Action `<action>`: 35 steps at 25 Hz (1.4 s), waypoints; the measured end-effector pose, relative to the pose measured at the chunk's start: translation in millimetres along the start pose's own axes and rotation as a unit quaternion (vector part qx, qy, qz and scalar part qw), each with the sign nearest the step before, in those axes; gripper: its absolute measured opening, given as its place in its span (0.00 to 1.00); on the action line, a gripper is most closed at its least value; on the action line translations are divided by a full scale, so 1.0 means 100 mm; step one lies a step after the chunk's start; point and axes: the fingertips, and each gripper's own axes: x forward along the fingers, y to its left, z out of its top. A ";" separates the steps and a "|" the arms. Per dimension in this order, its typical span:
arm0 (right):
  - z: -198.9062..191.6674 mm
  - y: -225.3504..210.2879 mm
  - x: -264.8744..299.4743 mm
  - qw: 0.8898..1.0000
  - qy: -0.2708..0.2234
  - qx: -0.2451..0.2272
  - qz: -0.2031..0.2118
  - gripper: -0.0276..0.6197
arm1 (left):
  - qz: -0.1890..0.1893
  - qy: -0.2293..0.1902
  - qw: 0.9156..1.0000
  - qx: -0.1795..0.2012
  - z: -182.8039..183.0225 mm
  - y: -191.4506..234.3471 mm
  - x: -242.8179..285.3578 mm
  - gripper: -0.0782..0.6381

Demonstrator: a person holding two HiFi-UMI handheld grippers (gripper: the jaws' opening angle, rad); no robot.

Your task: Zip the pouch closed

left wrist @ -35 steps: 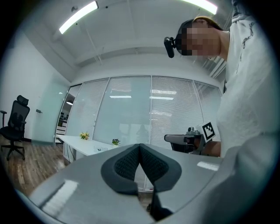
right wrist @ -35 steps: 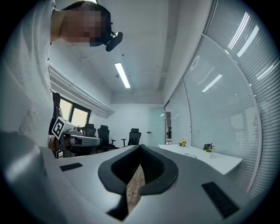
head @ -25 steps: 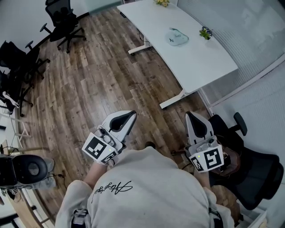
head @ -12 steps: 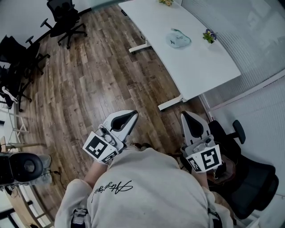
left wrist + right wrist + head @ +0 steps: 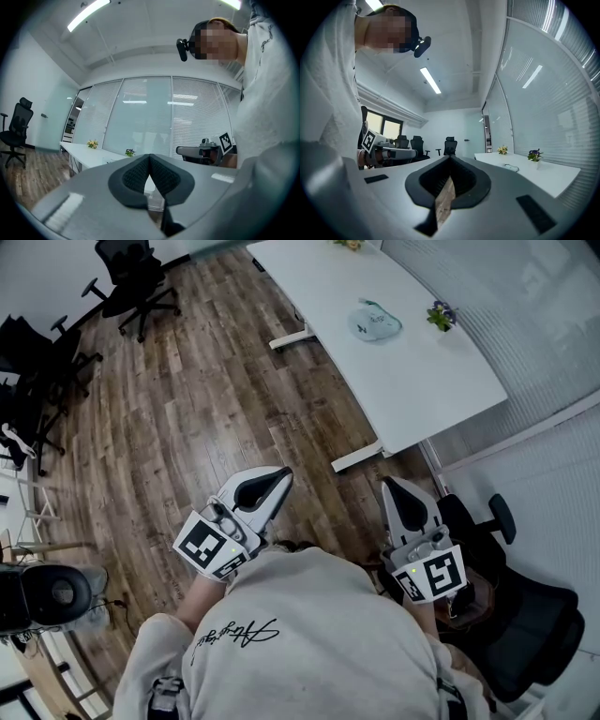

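two hand-held grippers (image 5: pixel 282 473) (image 5: pixel 388 484), unreadable sweatshirt script (image 5: pixel 236 634)

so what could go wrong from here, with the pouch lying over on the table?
1. The left gripper and right gripper are both shut and empty. If they do not open first, they may just shove the pouch across the white table.
2. A small flower pot stands near the pouch and could get knocked.
3. The black office chair sits close to the right gripper.

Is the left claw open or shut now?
Shut. In the left gripper view the left claw shows its jaws touching at the tips, with nothing between them.
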 end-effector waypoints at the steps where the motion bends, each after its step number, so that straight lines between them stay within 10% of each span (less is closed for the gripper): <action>1: 0.00 0.00 0.01 1.000 0.000 -0.001 0.000 0.05 | -0.001 0.001 1.000 0.000 0.00 0.00 0.00 0.11; 35: -0.02 -0.52 0.13 1.000 0.002 -0.022 -0.015 0.05 | -0.001 0.014 1.000 0.014 -0.09 0.32 0.38 0.11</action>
